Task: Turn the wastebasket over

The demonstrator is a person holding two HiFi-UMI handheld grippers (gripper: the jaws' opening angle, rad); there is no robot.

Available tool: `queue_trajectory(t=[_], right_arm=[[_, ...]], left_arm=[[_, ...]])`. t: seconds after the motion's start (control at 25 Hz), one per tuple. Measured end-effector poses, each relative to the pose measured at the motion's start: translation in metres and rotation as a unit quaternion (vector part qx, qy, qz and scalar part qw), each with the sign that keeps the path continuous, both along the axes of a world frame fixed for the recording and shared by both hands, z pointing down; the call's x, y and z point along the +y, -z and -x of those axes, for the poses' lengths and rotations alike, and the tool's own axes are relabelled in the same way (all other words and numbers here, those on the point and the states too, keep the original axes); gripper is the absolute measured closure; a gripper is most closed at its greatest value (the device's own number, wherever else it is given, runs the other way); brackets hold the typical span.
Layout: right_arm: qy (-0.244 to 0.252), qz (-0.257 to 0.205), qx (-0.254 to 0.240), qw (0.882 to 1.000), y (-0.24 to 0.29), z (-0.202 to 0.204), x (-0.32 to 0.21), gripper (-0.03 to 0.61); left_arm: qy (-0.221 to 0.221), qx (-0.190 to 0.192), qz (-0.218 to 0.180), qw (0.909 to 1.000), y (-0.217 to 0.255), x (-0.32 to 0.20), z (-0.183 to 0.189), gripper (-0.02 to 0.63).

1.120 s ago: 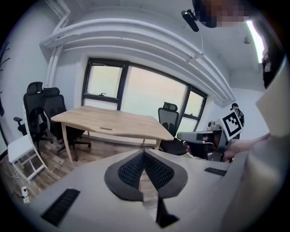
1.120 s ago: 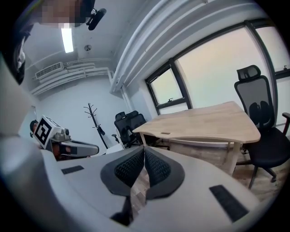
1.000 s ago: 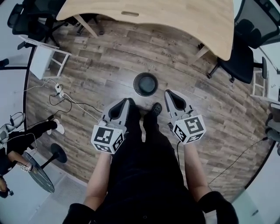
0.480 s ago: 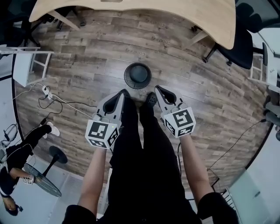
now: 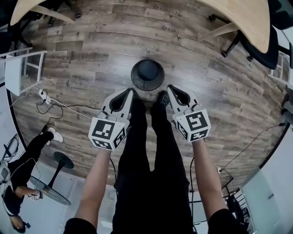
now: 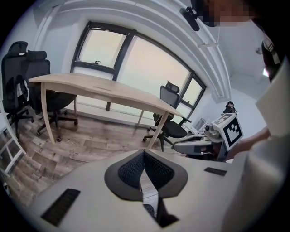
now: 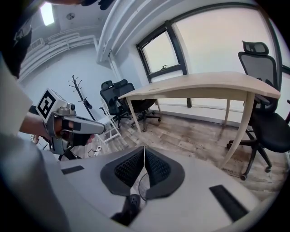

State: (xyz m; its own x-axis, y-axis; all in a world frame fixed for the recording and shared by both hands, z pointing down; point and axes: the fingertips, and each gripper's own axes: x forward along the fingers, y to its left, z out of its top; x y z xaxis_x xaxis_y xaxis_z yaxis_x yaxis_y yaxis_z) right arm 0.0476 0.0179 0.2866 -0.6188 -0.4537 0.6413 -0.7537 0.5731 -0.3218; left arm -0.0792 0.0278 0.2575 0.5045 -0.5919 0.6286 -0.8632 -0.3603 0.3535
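Observation:
The wastebasket (image 5: 147, 74) is black and round and stands on the wood floor, just beyond my feet. From above it reads as a dark rim around a darker middle, so I cannot tell which end is up. My left gripper (image 5: 129, 92) points at its near left side, my right gripper (image 5: 170, 88) at its near right side. Both stay a short way off it. Each one's jaws are shut with nothing between them, as the left gripper view (image 6: 144, 153) and the right gripper view (image 7: 144, 149) show.
A pale wooden table (image 5: 242, 20) stands beyond the basket, with office chairs (image 5: 279, 13) around it. A white rack (image 5: 16, 68) and cables with a power strip (image 5: 44, 96) lie left. Another person (image 5: 25, 155) and a stand base (image 5: 62, 160) are at lower left. My black-trousered legs (image 5: 146, 146) fill the middle.
Both grippers have come down toward the floor, still shut. The basket now looks larger and sits closer to their tips.

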Motion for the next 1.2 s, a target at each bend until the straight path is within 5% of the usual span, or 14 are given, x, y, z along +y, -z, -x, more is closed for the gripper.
queue_trajectory(t=[0.8,1.2], right_arm=[[0.039,0.066,0.051,0.996,-0.193,-0.012,0.013,0.545],[0.058,0.102,0.067,0.991,-0.271,-0.018,0.017,0.545]], left_arm=[[-0.008,-0.031,0.044,0.9985,-0.160,0.009,0.002,0.597],[0.026,-0.044,0.068,0.9963,-0.216,0.024,0.004,0.597]])
